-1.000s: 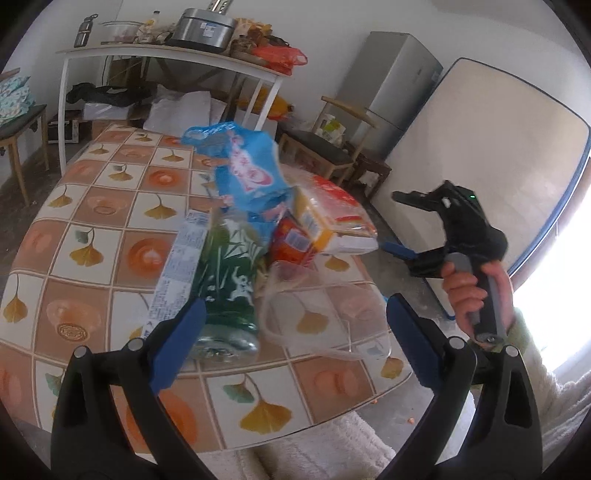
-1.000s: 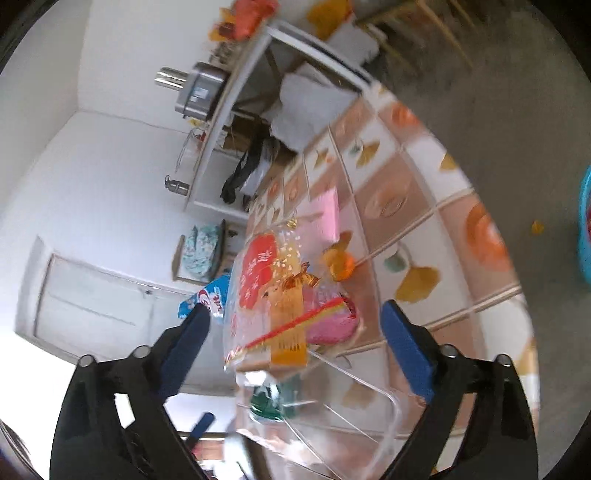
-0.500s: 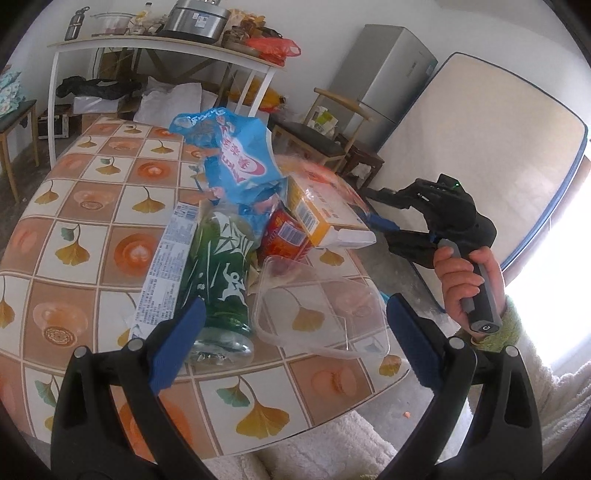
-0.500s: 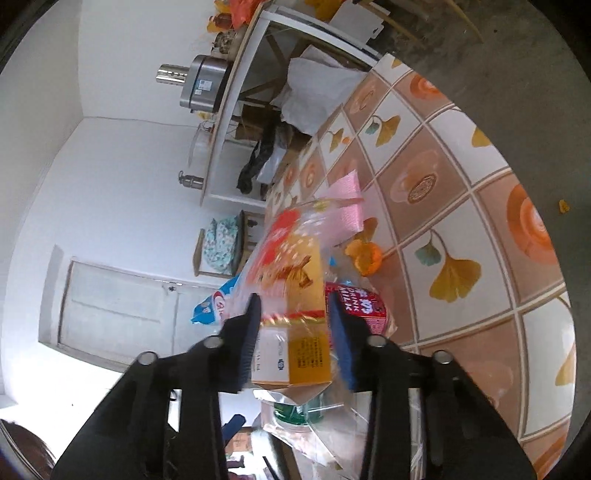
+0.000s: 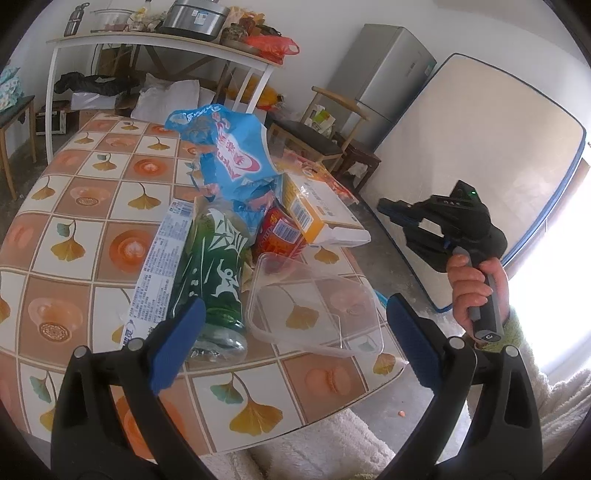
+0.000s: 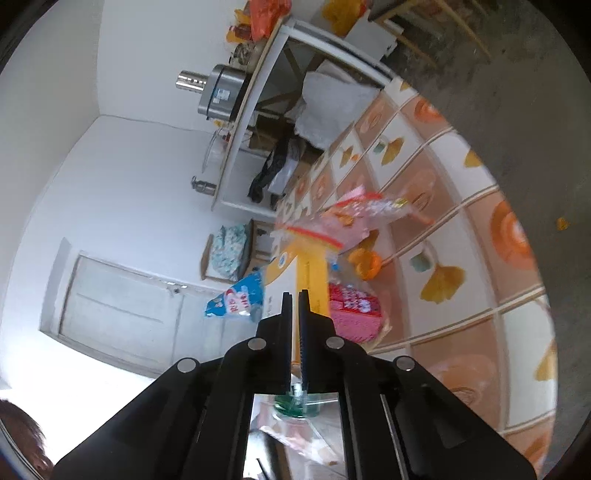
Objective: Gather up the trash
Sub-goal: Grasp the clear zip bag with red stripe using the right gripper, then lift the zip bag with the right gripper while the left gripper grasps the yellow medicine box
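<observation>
A heap of trash lies on the tiled table (image 5: 74, 206): a blue snack bag (image 5: 229, 155), a green bottle (image 5: 214, 266), a long white wrapper (image 5: 159, 258), a red packet (image 5: 279, 236), a yellow-and-white box (image 5: 317, 210) and a clear plastic tub (image 5: 317, 295). My left gripper (image 5: 295, 306) is open at the near table edge, its fingers either side of the bottle's base and the tub. My right gripper (image 5: 382, 205) hangs off the table's right side, a short gap from the box end. In its own view the right gripper (image 6: 293, 295) is shut with nothing visible between its pads; the box (image 6: 310, 266) lies just beyond.
A person's hand (image 5: 472, 288) holds the right gripper's handle. Behind the table are a white shelf table with a cooker (image 5: 192, 18), a chair (image 5: 317, 136), a fridge (image 5: 380, 74) and a leaning mattress (image 5: 472, 166). A fluffy white cloth (image 5: 332, 443) lies below the near edge.
The right gripper's jaws went from wide apart around the yellow box to fully shut, and the gripper drew back slightly from the box. The left gripper and the heap stayed put.
</observation>
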The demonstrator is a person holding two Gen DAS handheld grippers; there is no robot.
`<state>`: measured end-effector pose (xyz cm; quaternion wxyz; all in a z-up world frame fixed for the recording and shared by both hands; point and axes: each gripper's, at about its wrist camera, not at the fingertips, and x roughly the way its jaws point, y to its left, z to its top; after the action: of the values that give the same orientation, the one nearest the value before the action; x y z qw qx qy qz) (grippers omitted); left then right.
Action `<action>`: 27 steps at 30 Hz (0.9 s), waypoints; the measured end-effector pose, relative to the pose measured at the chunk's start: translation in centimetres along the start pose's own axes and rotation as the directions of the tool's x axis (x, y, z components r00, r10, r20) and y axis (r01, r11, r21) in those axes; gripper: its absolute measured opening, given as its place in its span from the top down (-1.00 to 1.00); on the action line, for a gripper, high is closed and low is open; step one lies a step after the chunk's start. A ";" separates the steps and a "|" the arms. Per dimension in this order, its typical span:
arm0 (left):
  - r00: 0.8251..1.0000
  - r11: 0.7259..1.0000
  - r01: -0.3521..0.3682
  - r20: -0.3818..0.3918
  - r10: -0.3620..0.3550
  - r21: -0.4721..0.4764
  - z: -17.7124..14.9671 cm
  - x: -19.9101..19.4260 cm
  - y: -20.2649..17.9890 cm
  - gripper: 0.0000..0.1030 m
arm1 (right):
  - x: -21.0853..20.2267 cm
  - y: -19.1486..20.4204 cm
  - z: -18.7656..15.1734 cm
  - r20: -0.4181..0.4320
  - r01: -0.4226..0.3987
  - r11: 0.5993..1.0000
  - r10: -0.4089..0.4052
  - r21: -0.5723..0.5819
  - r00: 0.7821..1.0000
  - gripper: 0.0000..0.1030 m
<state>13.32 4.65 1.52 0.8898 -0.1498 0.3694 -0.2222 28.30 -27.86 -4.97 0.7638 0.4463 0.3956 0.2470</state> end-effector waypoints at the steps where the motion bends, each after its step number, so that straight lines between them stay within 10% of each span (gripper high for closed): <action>1: 1.000 1.000 0.001 -0.001 -0.001 -0.001 0.0 0.0 0.0 -0.83 | -0.2 0.1 0.1 0.007 0.017 1.000 -0.017 -0.019 1.000 0.93; 5: 1.000 1.000 0.006 -0.005 -0.006 -0.004 0.1 0.2 0.2 -0.83 | -1.3 2.5 0.1 0.088 0.216 0.948 -0.200 -0.232 0.976 0.89; 10: 1.000 1.000 0.001 -0.016 -0.001 -0.016 0.2 0.4 0.6 -0.83 | 1.4 6.0 -1.6 0.272 0.500 0.597 -0.433 -0.627 0.859 -0.10; 12: 1.000 1.000 -0.002 -0.021 0.001 -0.023 0.2 0.5 0.8 -0.83 | 3.7 6.0 -2.3 0.311 0.533 0.435 -0.484 -0.725 0.818 -0.11; 14: 1.000 1.000 -0.009 -0.026 0.008 -0.027 0.2 0.7 1.0 -0.83 | 5.8 5.3 -1.9 0.316 0.534 0.361 -0.512 -0.764 0.799 -0.10; 21: 0.999 0.999 -0.031 -0.045 0.029 -0.038 0.6 1.0 1.8 -0.83 | 9.4 3.5 1.7 0.245 0.459 0.426 -0.467 -0.780 0.849 -0.07; 27: 0.999 0.999 -0.025 -0.038 0.024 -0.026 0.9 1.0 1.8 -0.83 | 11.3 2.3 3.0 0.229 0.480 0.496 -0.484 -0.724 0.845 0.77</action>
<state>15.16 5.82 0.77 0.8832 -0.1527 0.3908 -0.2094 37.06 -19.97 -6.47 0.9149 -0.0438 0.3649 0.1670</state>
